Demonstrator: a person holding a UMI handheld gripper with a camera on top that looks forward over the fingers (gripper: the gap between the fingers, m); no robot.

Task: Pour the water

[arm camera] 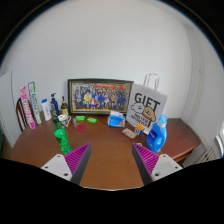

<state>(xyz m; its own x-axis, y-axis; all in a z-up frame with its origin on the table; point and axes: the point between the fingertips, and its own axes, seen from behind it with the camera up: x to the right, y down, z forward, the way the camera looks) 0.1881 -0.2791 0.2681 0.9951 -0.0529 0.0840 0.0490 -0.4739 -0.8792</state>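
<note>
Gripper view. The gripper (pixel 111 162) hangs above the near part of a brown wooden counter (pixel 105 150). Its fingers (pixel 76 160) stand wide apart and hold nothing; bare counter shows between the pink pads.

Nothing here is plainly a water vessel. The likeliest candidate is the blue bottle (pixel 160 132) beyond the right finger, towards the counter's right edge, though I cannot tell whether it holds water. It looks like light plastic: stiff enough to grip, somewhat slick, and likely to tip if nudged near the top. I would take it at mid-body, a finger on each side, below any neck. More bottles (pixel 53 106) stand at the back left corner; their contents and labels cannot be made out.

A small green figure (pixel 64 138) stands just beyond the left finger. Green blocks (pixel 86 119) lie near the back edge, in front of a framed picture (pixel 100 97) leaning on the wall. A blue box (pixel 116 119) sits right of centre.

Writing: a white paper bag (pixel 147 105) at the back right reads "GIFT" in bold capitals; smaller print below is unreadable. A pink package (pixel 27 107) at the far left carries no text I can read.
</note>
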